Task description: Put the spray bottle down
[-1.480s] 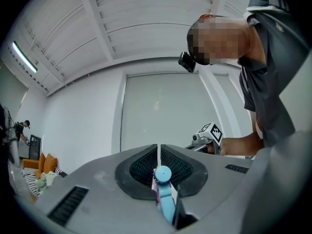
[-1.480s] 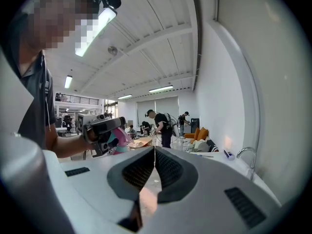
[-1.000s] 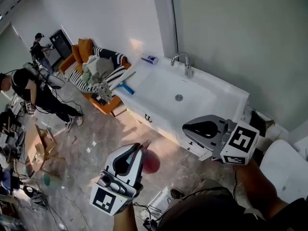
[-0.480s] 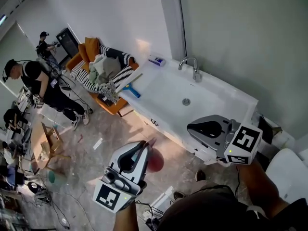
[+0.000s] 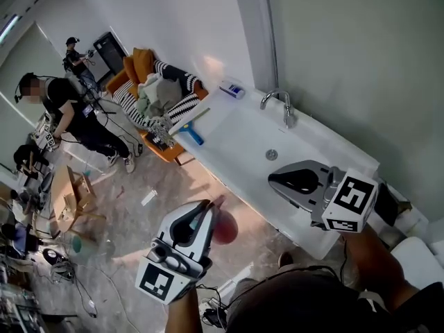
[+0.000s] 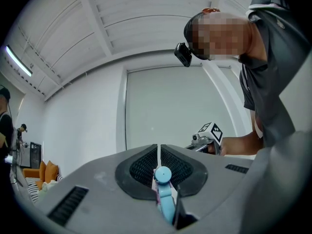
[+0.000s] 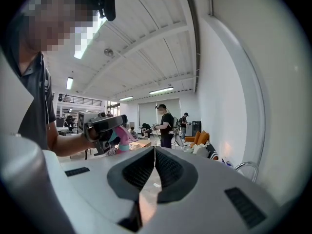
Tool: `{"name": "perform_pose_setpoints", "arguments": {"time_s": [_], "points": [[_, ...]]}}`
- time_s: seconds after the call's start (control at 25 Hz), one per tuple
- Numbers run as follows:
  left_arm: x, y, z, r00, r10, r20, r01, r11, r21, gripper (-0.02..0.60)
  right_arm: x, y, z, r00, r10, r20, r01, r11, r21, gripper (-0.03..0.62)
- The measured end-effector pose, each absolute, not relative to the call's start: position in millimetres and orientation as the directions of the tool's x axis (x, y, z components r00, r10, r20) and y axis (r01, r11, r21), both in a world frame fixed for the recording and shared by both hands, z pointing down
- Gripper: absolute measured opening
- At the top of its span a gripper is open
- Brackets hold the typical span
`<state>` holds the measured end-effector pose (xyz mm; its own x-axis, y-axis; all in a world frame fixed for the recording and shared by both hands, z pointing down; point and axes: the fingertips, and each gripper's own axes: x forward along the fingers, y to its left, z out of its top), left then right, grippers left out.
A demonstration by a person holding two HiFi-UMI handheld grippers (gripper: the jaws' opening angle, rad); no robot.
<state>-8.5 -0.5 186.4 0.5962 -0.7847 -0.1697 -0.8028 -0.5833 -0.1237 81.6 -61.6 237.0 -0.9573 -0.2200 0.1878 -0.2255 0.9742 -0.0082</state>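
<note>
Head view, looking steeply down: my left gripper (image 5: 207,204) is clamped tight on the pink plastic spray bottle with its light-blue top part (image 5: 222,229). I hold it in the air above the mottled grey stone floor (image 5: 159,186), short of the near wall of the long white bathtub (image 5: 229,127). The bottle's rounded pink body shows just beside and below the jaw tips, on their right. As far as I can tell, its long axis runs roughly up and down, body lowest. Left gripper view: the light-blue part sits pinched between the black ribbed pads, its round end towards the tips and its length running back towards the camera. Which way the nozzle faces I cannot tell. My right gripper (image 5: 272,179) is level over the tub's near edge. Its jaws are pressed together with nothing between them, and it is well apart from the bottle. A chrome curved tap (image 5: 281,103) stands on the tub's far rim. A blue-handled squeegee (image 5: 191,127) lies on its left end. An orange sofa piled with striped cushions (image 5: 139,64) stands beyond that end. A person in black clothes (image 5: 69,109) stands on the floor at left.
</note>
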Motion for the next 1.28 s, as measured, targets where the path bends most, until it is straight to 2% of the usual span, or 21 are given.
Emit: {"name": "perform_pose_setpoints", "arguments": {"time_s": [0.28, 0.64, 1.28], "points": [[0, -18, 190, 0.601, -0.785, -0.148, -0.799, -0.589, -0.122, 0.023, 86, -80, 247, -0.958, -0.215, 0.190, -0.225, 0.974, -0.033, 0.009], [-13, -38, 189, 0.650, -0.744, -0.151, -0.760, -0.640, -0.117, 0.023, 74, -92, 245, -0.943, -0.274, 0.191, -0.285, 0.958, -0.034, 0.009], [-98, -52, 184, 0.707, -0.682, -0.190, -0.706, -0.696, -0.128, 0.023, -7, -99, 237, -0.917, -0.347, 0.197, -0.354, 0.935, 0.003, 0.009]]}}
